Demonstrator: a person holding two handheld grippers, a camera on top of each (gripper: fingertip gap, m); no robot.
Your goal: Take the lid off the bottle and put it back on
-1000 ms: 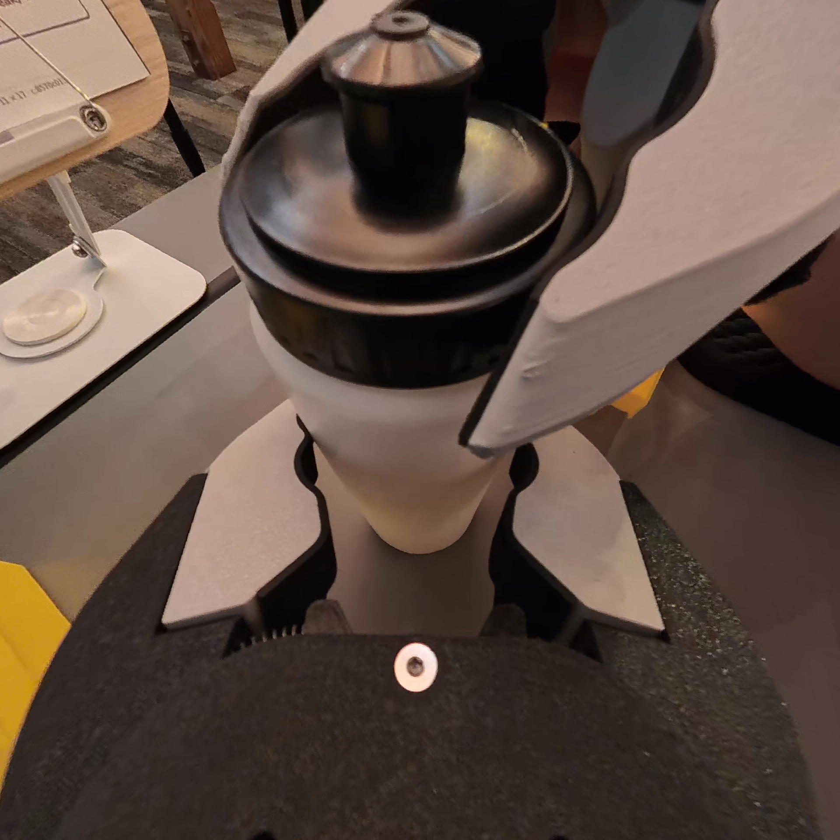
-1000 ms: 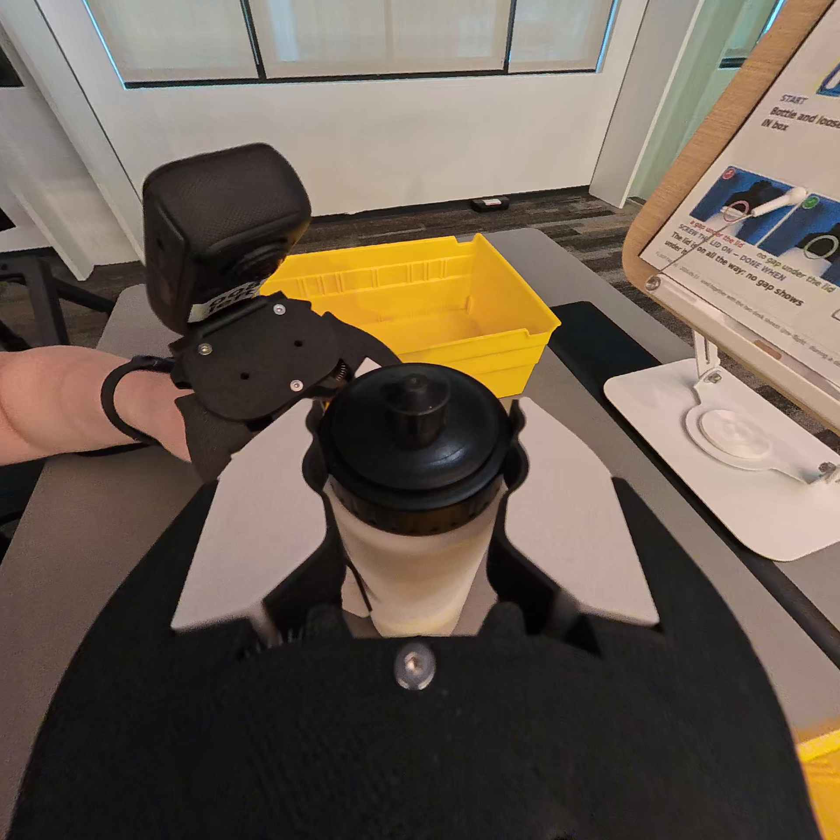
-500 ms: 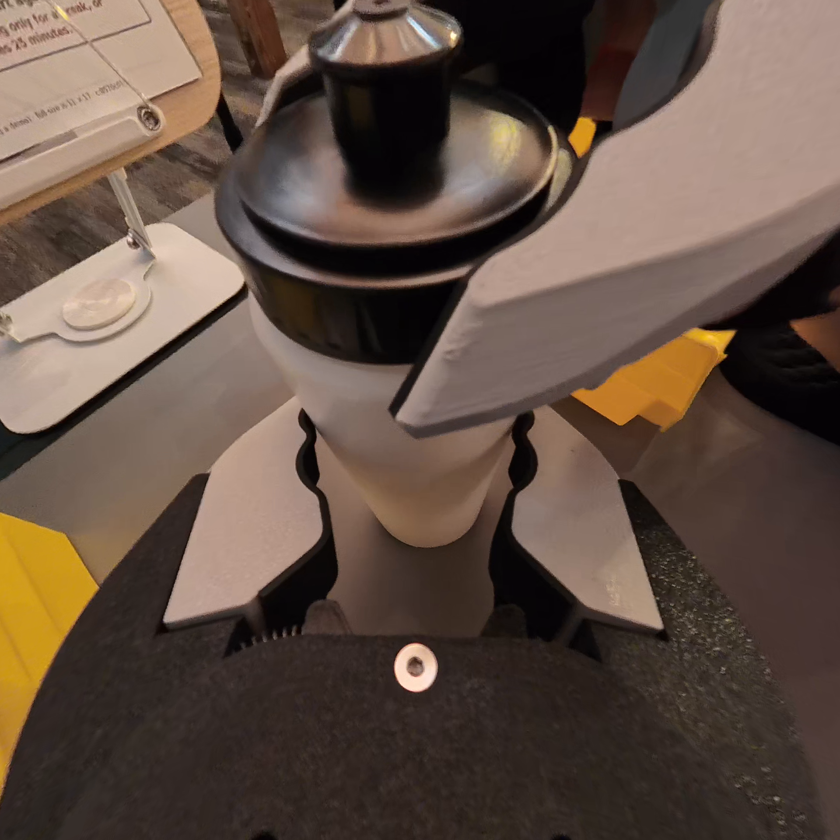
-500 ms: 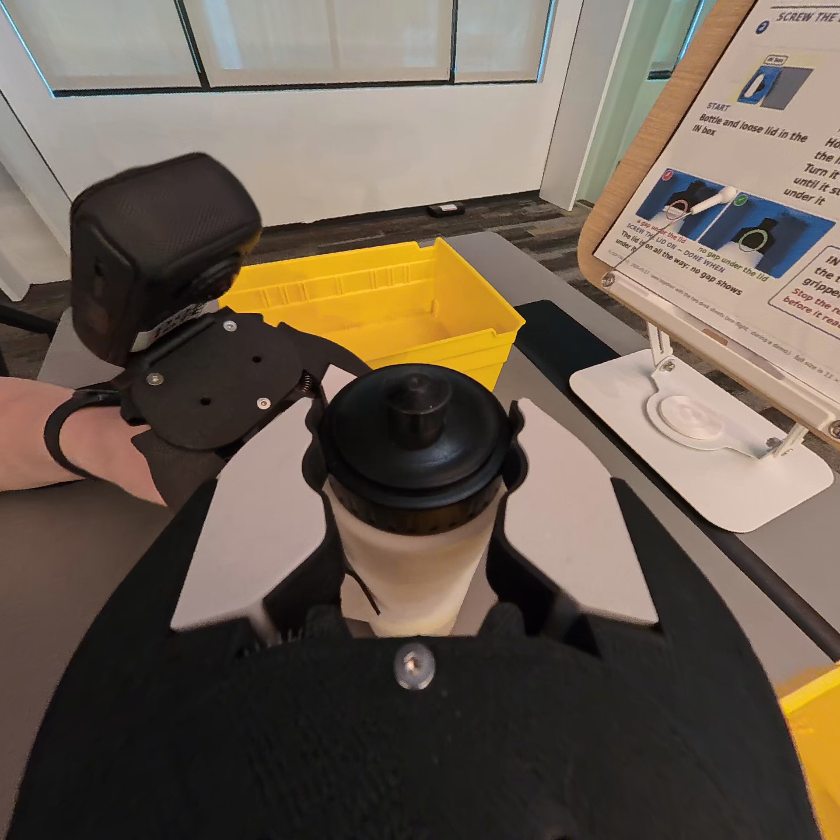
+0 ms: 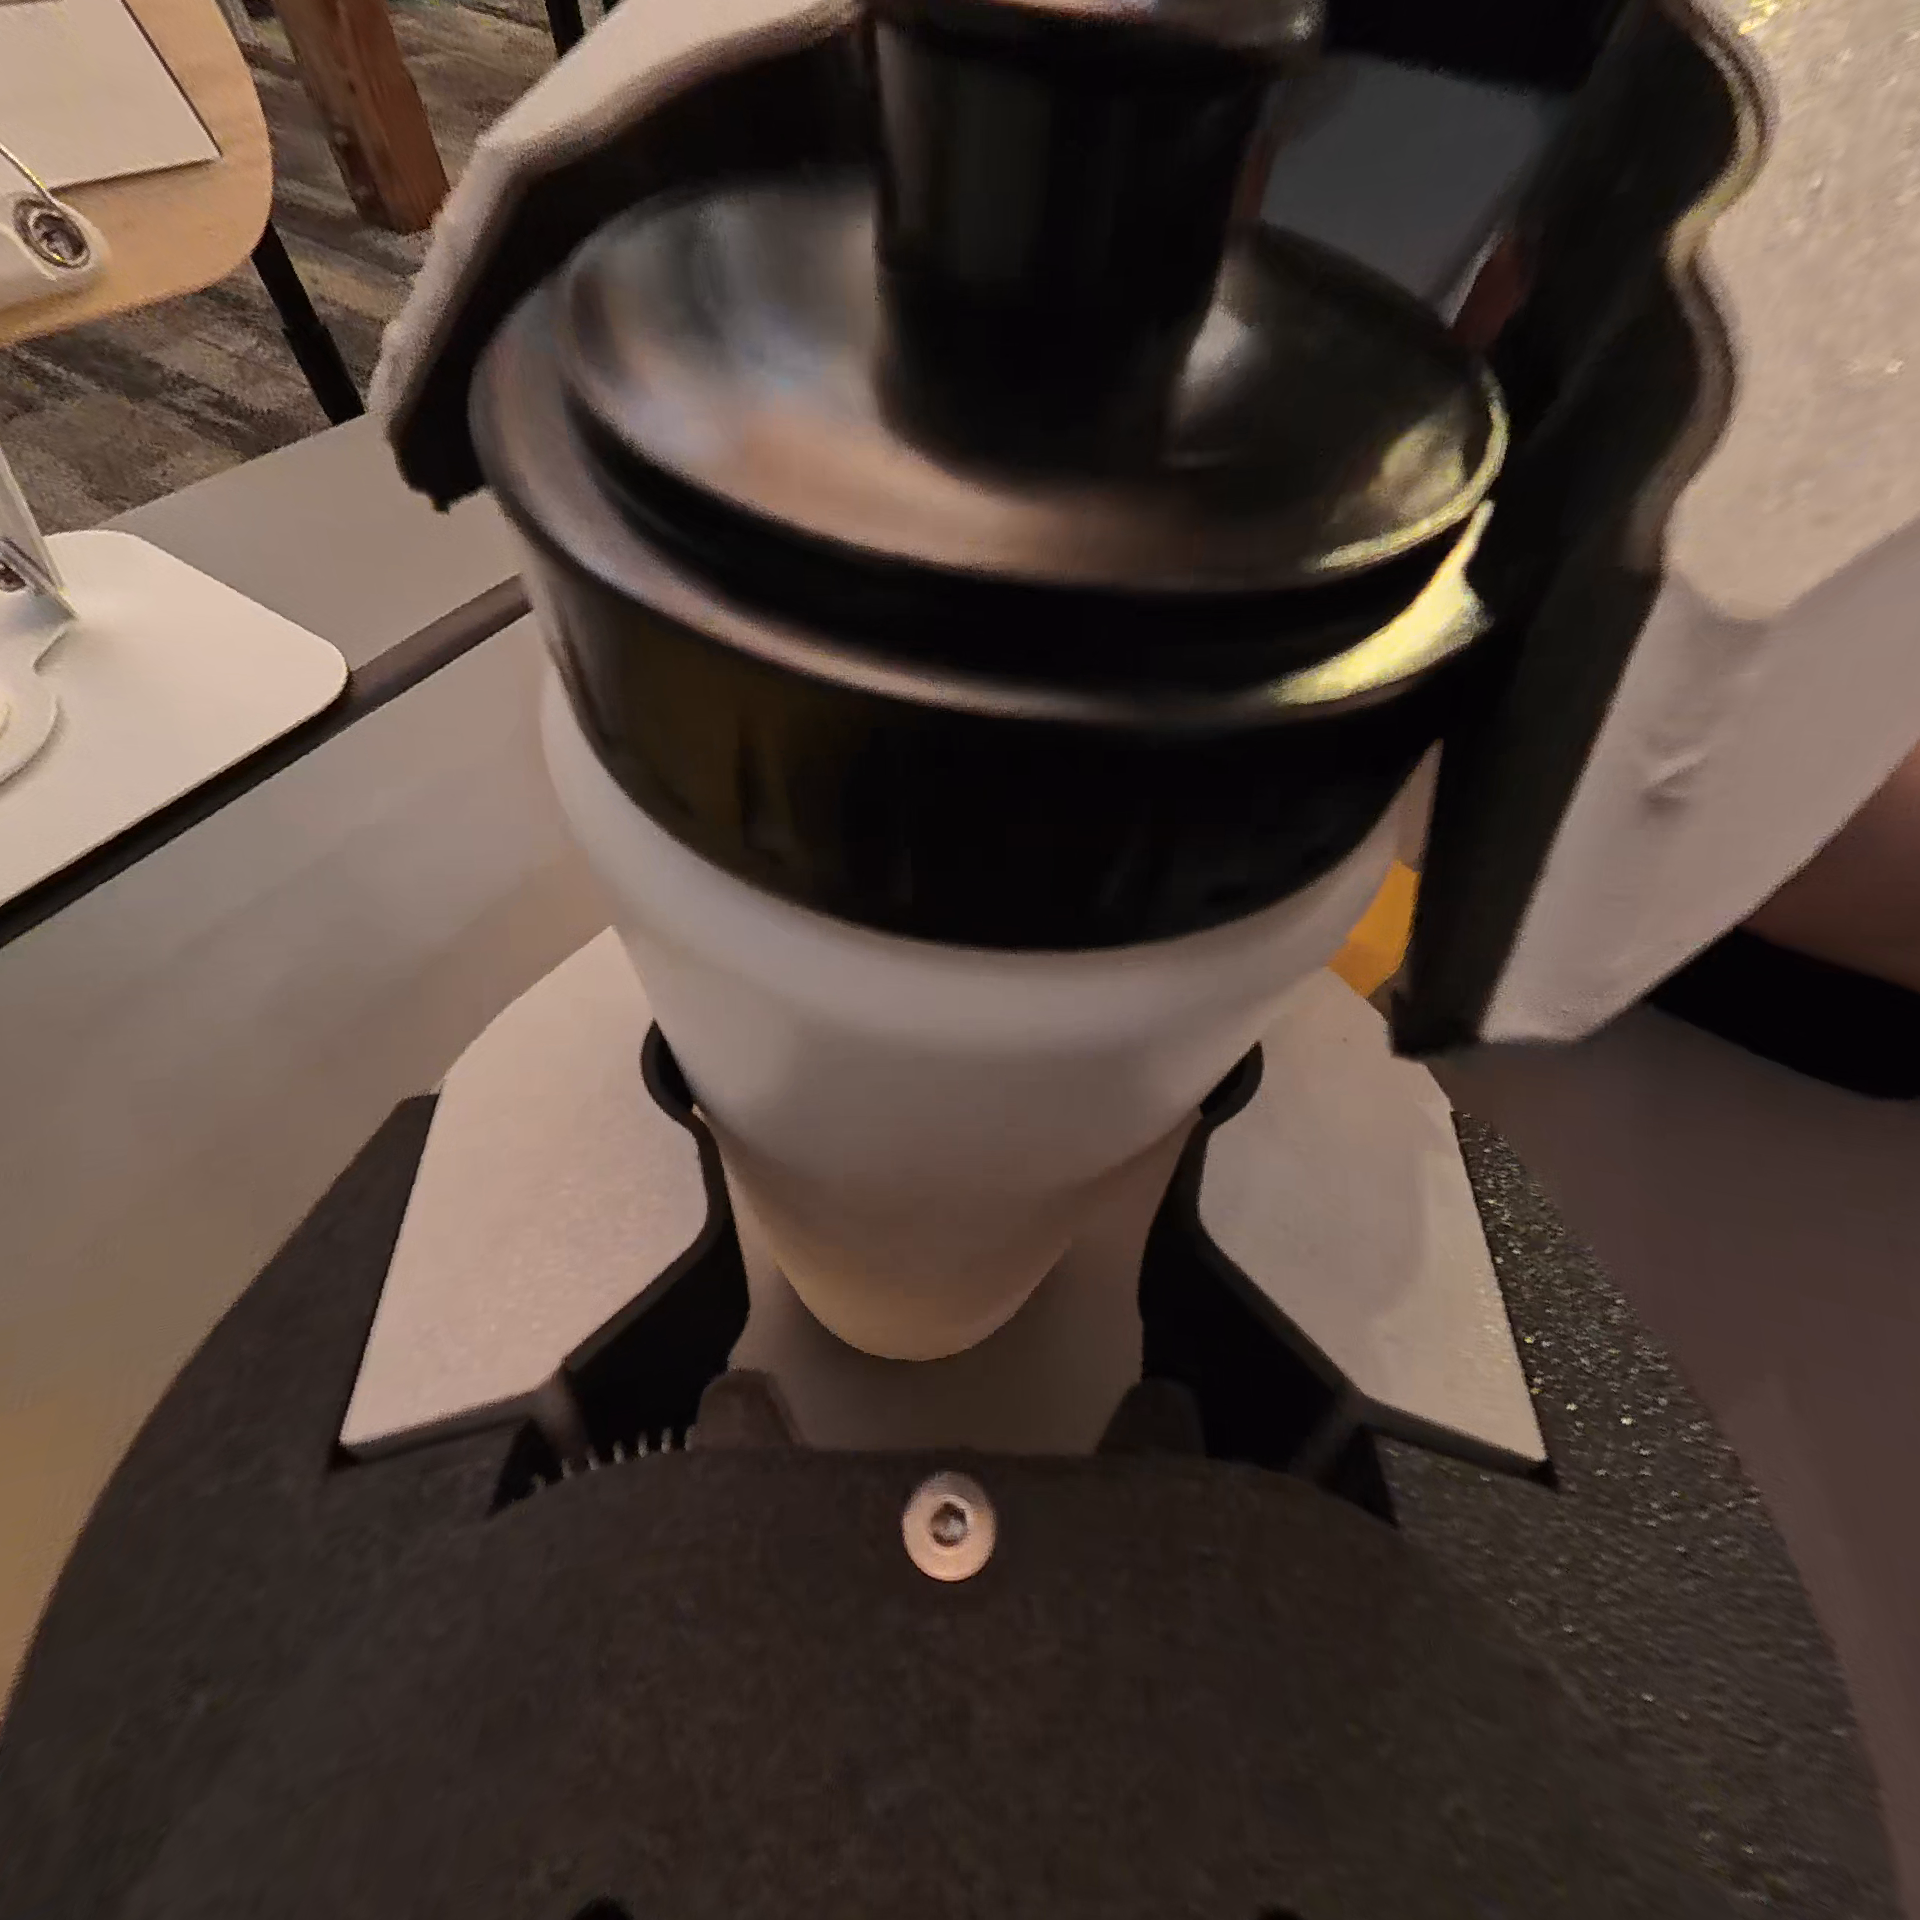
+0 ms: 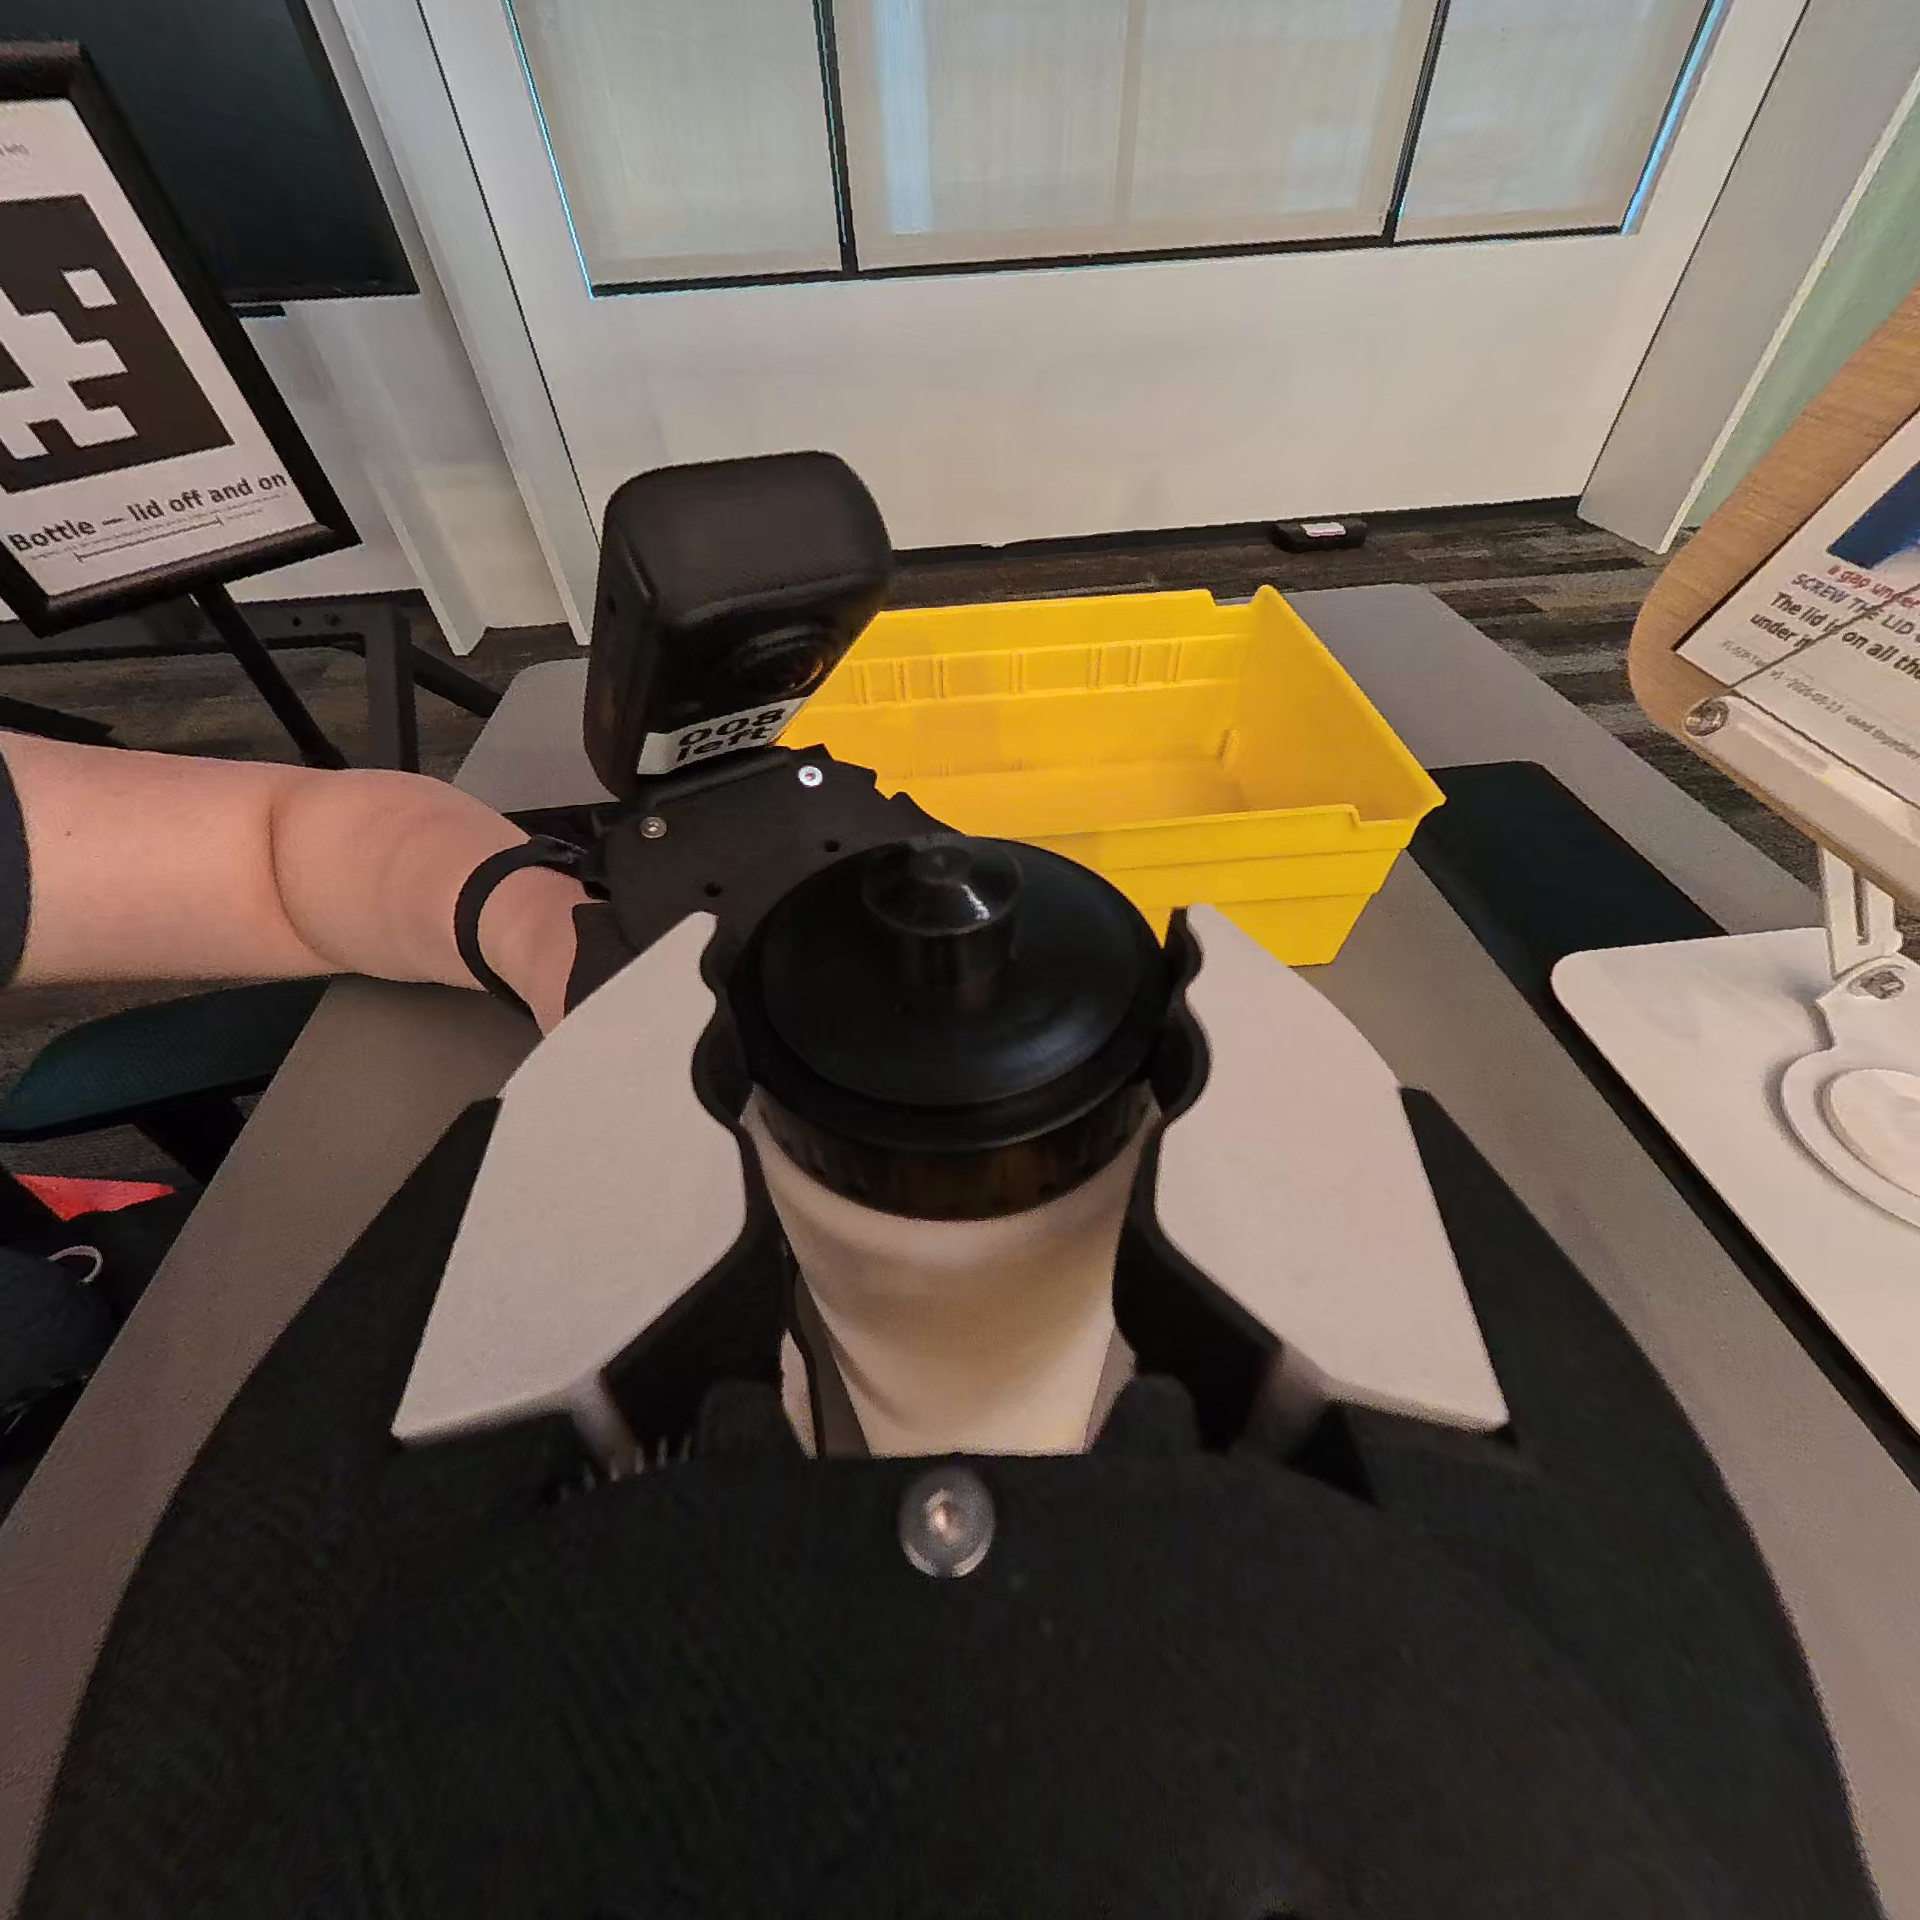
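Observation:
A white bottle point(image 5: 935, 1091) with a black spouted lid point(image 5: 987, 779) stands upright between my left gripper's point(image 5: 951, 1081) fingers, which are spread apart alongside its body; the left gripper is open. My right gripper point(image 6: 951, 966) is shut on the lid point(image 6: 935, 1018) from both sides, with the white body point(image 6: 956, 1320) below it. The right gripper's fingers point(image 5: 1766, 520) show around the lid in the left wrist view. The left gripper's body point(image 6: 727, 862) and a person's hand point(image 6: 260, 862) sit behind the bottle; its fingertips are hidden there.
A yellow bin point(image 6: 1143, 748) stands on the grey table point(image 6: 1455, 1060) behind the bottle. A white-based sign stand point(image 6: 1766, 1091) is at the right and also shows in the left wrist view point(image 5: 156, 665). A framed poster on an easel point(image 6: 104, 364) stands at the far left.
My right gripper twisted one way on the lid, then swung back, still shut on it. My left gripper's fingers moved apart around the bottle's body, and the lid now looms closer to its camera.

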